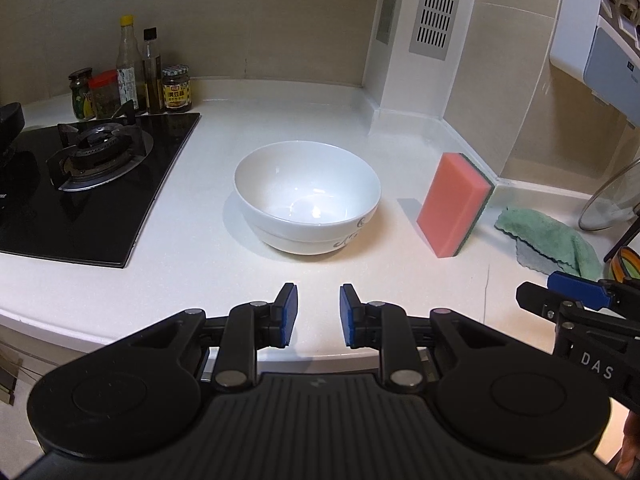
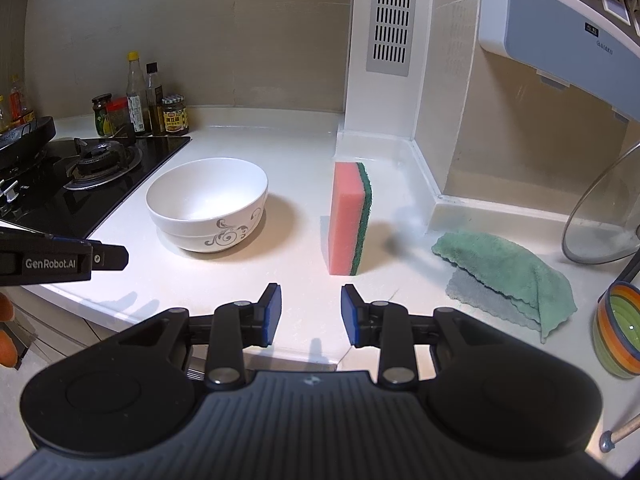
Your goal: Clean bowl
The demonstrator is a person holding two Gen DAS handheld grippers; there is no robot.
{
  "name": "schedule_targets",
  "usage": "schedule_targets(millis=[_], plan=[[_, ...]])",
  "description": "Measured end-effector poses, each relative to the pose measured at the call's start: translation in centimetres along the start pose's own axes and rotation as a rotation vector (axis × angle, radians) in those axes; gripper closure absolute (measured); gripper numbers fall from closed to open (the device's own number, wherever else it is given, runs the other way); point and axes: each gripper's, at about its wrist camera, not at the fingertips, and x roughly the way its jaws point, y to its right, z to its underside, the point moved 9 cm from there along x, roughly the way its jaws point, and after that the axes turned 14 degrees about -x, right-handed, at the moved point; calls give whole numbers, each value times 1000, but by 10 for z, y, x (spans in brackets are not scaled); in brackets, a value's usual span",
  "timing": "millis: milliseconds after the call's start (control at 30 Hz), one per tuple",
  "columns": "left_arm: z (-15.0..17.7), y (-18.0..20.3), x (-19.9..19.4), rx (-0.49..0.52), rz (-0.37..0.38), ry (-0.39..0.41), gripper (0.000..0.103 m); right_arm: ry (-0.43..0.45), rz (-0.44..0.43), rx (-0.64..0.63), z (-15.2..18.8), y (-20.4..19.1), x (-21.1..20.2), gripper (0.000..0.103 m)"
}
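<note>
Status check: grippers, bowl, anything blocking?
Left gripper and right gripper open, empty. Bowl upright, untouched. Sponge on edge beside it. Path clear.

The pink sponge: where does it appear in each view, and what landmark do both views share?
Left wrist view: the pink sponge stands on edge right of centre, right of the white bowl.
Right wrist view: it stands just right of centre, straight ahead of the right claw.
Shared landmark: the green cloth.
</note>
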Motion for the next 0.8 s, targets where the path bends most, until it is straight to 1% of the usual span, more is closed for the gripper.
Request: schedule_targets(millis=[367,800], plan=[[7,2,1,10,7,-13,75,6,-11,-3,20,-1,6,75],[9,-4,8,6,11,-31,75,2,-17,-2,38,1,-5,75]])
